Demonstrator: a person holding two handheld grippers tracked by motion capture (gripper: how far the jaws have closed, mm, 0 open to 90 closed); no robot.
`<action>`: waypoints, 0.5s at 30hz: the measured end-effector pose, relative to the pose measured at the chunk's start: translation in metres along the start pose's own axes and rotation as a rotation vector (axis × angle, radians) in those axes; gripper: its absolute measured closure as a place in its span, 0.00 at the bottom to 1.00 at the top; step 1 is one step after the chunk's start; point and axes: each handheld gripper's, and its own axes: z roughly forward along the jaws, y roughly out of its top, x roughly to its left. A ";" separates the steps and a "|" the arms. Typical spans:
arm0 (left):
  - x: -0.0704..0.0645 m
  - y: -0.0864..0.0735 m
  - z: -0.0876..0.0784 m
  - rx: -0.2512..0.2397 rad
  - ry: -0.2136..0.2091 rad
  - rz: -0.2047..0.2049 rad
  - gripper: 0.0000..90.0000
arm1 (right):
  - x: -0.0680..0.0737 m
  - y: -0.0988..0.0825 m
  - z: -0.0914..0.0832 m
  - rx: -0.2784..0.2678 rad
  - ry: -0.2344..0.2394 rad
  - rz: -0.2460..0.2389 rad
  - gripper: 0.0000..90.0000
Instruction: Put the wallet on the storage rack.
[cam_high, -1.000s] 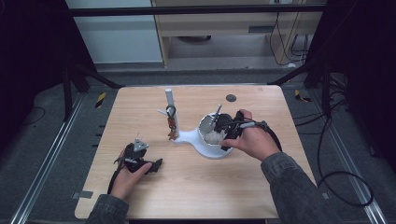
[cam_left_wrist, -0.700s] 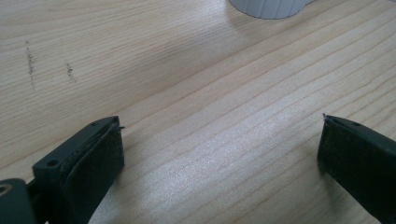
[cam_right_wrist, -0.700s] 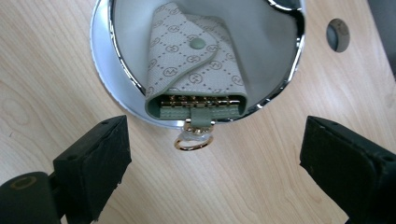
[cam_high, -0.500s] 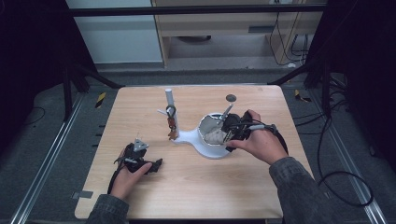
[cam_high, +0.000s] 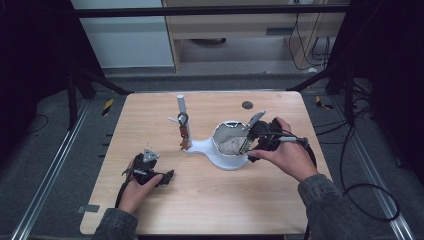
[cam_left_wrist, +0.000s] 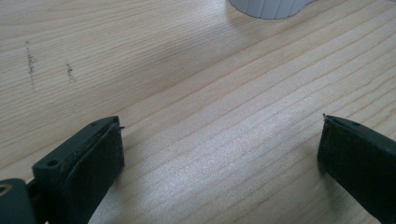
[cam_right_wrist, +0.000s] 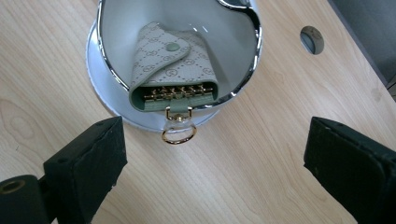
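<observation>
Lying in the white bowl (cam_right_wrist: 112, 60), the key pouch (cam_right_wrist: 170, 70) looks soft and light; your right gripper (cam_right_wrist: 215, 163) gapes wide and empty, so pinch its gold ring (cam_right_wrist: 179, 135).

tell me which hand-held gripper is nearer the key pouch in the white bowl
Right. The right hand-held gripper is at the bowl's rim, jaws open toward the key pouch. The left hand-held gripper rests on the table, well off to the bowl's left.
</observation>
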 end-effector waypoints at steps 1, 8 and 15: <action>0.000 0.000 0.000 0.000 0.000 0.000 0.00 | -0.001 -0.002 -0.001 -0.006 0.001 0.012 0.06; 0.000 0.000 0.000 0.000 0.000 -0.001 0.00 | -0.005 -0.014 -0.002 -0.019 -0.022 0.028 0.06; 0.000 0.000 0.000 0.000 -0.001 0.000 0.00 | -0.009 -0.024 -0.003 -0.044 -0.039 0.067 0.07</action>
